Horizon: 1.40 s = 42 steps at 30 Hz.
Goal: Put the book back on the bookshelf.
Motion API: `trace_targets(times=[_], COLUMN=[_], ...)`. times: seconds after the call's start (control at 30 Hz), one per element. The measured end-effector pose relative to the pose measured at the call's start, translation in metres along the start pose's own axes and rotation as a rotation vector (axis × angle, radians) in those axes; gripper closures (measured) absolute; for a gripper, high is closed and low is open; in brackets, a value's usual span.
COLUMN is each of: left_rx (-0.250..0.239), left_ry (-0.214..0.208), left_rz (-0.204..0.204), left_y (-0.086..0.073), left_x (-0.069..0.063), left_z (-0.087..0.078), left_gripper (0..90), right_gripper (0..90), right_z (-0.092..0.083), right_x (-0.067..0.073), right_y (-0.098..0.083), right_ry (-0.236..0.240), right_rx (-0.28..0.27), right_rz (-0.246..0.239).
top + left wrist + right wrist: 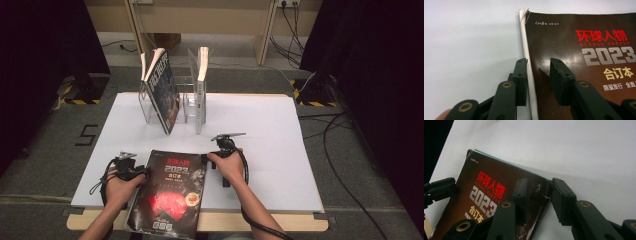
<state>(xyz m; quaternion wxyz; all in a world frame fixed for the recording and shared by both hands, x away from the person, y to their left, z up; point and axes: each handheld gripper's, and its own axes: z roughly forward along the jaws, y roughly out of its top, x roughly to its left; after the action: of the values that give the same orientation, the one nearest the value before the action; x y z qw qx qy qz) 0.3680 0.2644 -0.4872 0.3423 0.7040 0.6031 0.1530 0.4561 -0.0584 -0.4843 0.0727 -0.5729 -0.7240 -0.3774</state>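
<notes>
A big dark book (pixel 170 192) with red and white writing on its cover lies flat on the white table (pixel 270 135), at the near edge, and its bottom sticks out a little over that edge. A person holds a claw tool in each hand, one on each side of the book.

The left gripper (pixel 142 171) sits at the book's left edge, near the top corner. In the left gripper view, one jaw is over the table and the other is over the cover, with the white spine side (pixel 530 82) of the book between them. The jaws are spread and I cannot see them pinching the book.

The right gripper (pixel 206 159) is at the book's top right corner. In the right gripper view (pixel 537 197), one jaw is over the cover and the other is just past the edge, over the table. These jaws are spread too, with the corner between them, not squeezed.

Farther back on the table stands a clear rack (pixel 187 102). A dark book (pixel 162 90) leans in it on the left, and a pale book (pixel 201 85) stands up straighter on the right.
</notes>
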Motion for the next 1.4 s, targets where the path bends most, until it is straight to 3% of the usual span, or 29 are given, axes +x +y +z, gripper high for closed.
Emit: trace_targets(times=[0.13,0.3,0.43,0.6,0.77,1.0,1.2,1.4], left_rx=[0.001,0.002,0.005,-0.002,-0.030,-0.152,-0.233,-0.291], left_ry=[0.002,0.005,0.003,-0.007,-0.057,-0.014,-0.029,-0.061], left_rz=[0.001,0.005,0.007,0.012,-0.026,0.011,0.012,0.022], left_y=[0.000,0.000,0.000,-0.001,-0.001,0.009,0.022,0.031], left_x=[0.000,-0.001,-0.001,0.001,0.008,0.005,-0.003,-0.014], left_z=[0.000,0.000,0.000,-0.001,-0.005,-0.029,-0.051,-0.069], left_gripper=[67.0,67.0,67.0,66.9,63.3,48.2,38.0,34.8], right_gripper=[67.0,69.5,76.2,86.1,88.0,88.2,88.1,88.2], right_z=[0.000,0.000,0.000,-0.006,-0.015,-0.028,-0.045,-0.064], right_x=[0.001,0.000,0.001,0.007,0.017,0.035,0.064,0.089], right_y=[-0.002,-0.004,-0.005,-0.004,-0.003,-0.002,0.005,0.011], right_ry=[0.019,0.041,0.036,0.067,0.102,0.131,0.154,0.168], right_rx=[0.011,0.025,0.024,0.000,-0.041,-0.142,-0.229,-0.307], right_rz=[0.033,0.040,0.054,0.074,0.049,-0.015,-0.106,-0.195])
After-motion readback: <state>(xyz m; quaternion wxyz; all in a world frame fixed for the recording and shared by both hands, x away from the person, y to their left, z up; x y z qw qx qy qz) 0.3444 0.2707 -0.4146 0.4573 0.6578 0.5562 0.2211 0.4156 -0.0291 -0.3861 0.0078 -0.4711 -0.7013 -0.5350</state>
